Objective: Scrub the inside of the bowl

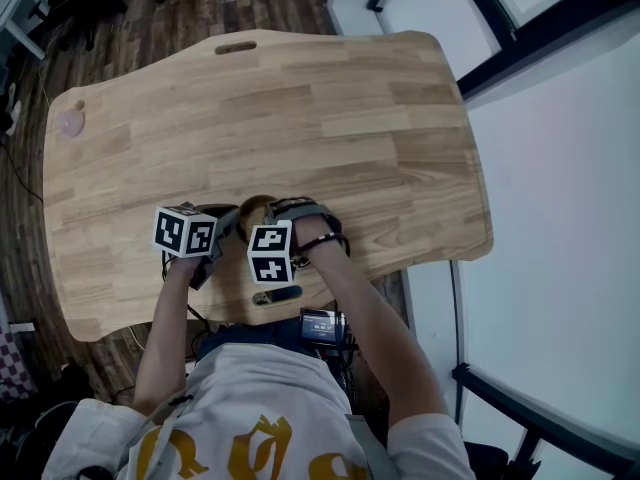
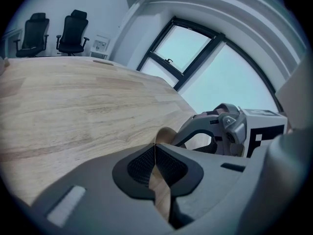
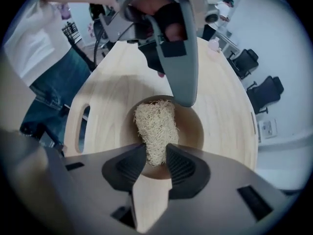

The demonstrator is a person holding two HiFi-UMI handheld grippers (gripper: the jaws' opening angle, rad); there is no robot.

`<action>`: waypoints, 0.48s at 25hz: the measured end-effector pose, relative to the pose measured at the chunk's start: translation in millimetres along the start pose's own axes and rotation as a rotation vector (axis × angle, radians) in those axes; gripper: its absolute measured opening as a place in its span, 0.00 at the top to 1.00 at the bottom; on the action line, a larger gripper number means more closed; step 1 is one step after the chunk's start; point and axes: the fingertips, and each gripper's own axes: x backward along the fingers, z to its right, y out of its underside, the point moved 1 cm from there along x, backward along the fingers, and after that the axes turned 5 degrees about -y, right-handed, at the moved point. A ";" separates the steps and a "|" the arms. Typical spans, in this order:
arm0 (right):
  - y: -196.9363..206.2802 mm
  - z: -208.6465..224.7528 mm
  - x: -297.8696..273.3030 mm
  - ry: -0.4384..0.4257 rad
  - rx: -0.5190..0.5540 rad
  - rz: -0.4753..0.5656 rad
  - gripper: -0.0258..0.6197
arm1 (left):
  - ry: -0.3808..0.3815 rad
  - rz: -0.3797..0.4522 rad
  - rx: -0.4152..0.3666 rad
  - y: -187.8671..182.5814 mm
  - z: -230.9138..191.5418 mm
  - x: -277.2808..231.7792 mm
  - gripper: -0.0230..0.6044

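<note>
Bowl [image 3: 194, 127] at 6 o'clock on the desk [image 1: 300, 108], near its edge | my left gripper [image 2: 155, 152] clamped on the rim, at 12 o'clock in the right gripper view | my right gripper [image 3: 155, 153] points down, pinching a fibrous scrubber [image 3: 154, 121] that reaches into it

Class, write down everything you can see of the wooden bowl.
The bowl is round, of pale brown wood with a thin rim, and stands upright on the wooden table near the person's edge. The left gripper pinches its rim. The right gripper holds a pale fibrous scrubber down inside it.
</note>
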 end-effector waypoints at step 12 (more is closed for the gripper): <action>2.3 13.4 55.2 -0.222 -0.762 0.544 0.76 | -0.043 0.055 0.105 11.6 -29.6 6.5 0.95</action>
